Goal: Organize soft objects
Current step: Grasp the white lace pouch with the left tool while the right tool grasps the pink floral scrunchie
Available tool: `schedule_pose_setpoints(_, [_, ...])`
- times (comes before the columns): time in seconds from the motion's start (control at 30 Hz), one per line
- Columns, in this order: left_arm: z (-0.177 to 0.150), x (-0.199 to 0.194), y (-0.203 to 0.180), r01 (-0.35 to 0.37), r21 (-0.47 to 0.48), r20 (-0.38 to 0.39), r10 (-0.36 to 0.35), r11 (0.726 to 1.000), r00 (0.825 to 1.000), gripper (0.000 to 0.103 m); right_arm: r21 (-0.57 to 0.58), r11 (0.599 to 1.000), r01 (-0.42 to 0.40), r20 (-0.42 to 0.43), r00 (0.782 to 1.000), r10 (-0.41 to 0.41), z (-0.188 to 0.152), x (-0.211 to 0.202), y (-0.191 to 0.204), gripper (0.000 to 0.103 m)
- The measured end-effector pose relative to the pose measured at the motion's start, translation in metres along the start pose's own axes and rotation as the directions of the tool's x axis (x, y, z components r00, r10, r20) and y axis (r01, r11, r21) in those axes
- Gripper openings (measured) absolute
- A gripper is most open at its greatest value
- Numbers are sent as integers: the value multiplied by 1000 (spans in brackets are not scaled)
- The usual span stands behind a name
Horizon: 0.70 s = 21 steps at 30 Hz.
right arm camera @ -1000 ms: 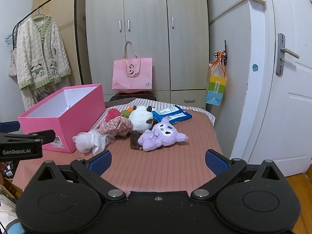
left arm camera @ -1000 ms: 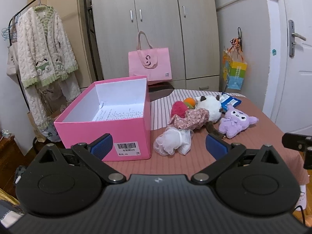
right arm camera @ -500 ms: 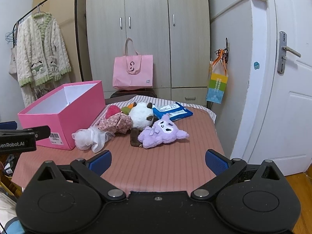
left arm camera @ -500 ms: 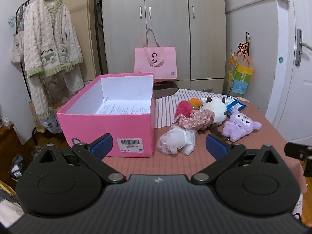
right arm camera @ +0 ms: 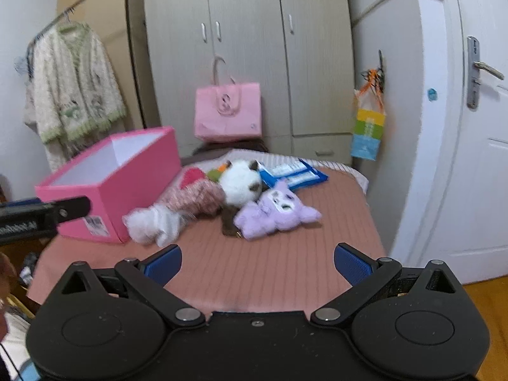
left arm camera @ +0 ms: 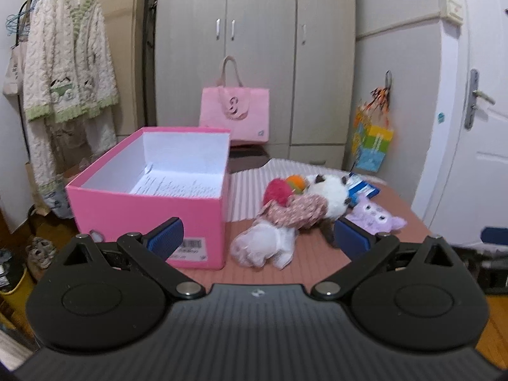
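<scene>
An open pink box [left arm camera: 149, 209] [right arm camera: 127, 187] stands on the left of the pink-clothed table [right arm camera: 285, 273], holding only paper. Right of it lies a pile of soft things: a white mesh pouf [left arm camera: 266, 247] [right arm camera: 152, 225], a floral pink cloth item [left arm camera: 295, 212] [right arm camera: 197, 197], a red fluffy ball [left arm camera: 276, 190], an orange ball [left arm camera: 297, 182], a white-and-brown plush [left arm camera: 328, 193] [right arm camera: 241, 181] and a purple plush [left arm camera: 377, 219] [right arm camera: 276, 212]. My left gripper [left arm camera: 258, 238] is open and empty, short of the pouf. My right gripper [right arm camera: 257, 262] is open and empty, short of the purple plush.
A blue packet [right arm camera: 292, 173] lies behind the plushes. A pink tote bag [left arm camera: 235, 117] stands before the wardrobe. A knitted cardigan [left arm camera: 68, 70] hangs on a rack at left. A colourful bag [right arm camera: 368, 133] hangs beside the white door [right arm camera: 476, 158].
Both grippers have moved closer to the table and toys, with the views shifting and blurring. Both stay open and empty. The toys and box have not moved.
</scene>
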<state>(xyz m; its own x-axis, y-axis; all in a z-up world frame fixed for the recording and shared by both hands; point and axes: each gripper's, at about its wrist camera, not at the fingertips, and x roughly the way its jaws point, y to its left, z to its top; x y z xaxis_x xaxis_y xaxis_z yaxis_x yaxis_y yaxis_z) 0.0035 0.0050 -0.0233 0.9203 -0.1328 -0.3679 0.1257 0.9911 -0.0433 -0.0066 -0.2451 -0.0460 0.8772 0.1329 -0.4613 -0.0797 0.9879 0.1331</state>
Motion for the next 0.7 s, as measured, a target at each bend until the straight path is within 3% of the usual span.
schedule_pose_setpoints(0.17, [-2, 9, -18, 38, 63, 40, -41, 997, 998, 99, -35, 998, -54, 119, 991, 58, 12, 3, -3, 103])
schedule_pose_setpoints(0.3, [-6, 24, -31, 67, 103, 33, -71, 992, 997, 89, -78, 990, -114, 67, 991, 120, 26, 27, -5, 103])
schedule_pose_setpoints(0.4, [-9, 45, -39, 67, 122, -14, -66, 990, 998, 81, -60, 979, -194, 48, 979, 197, 38, 43, -12, 103])
schedule_pose_setpoints(0.57, [-10, 89, -51, 24, 165, -104, -6, 986, 995, 69, -53, 941, -335, 0, 942, 335, 59, 76, -17, 102])
schedule_pose_setpoints(0.7, [-14, 110, -57, -19, 219, -105, 43, 975, 994, 68, -79, 910, -407, -80, 912, 401, 70, 114, -11, 99])
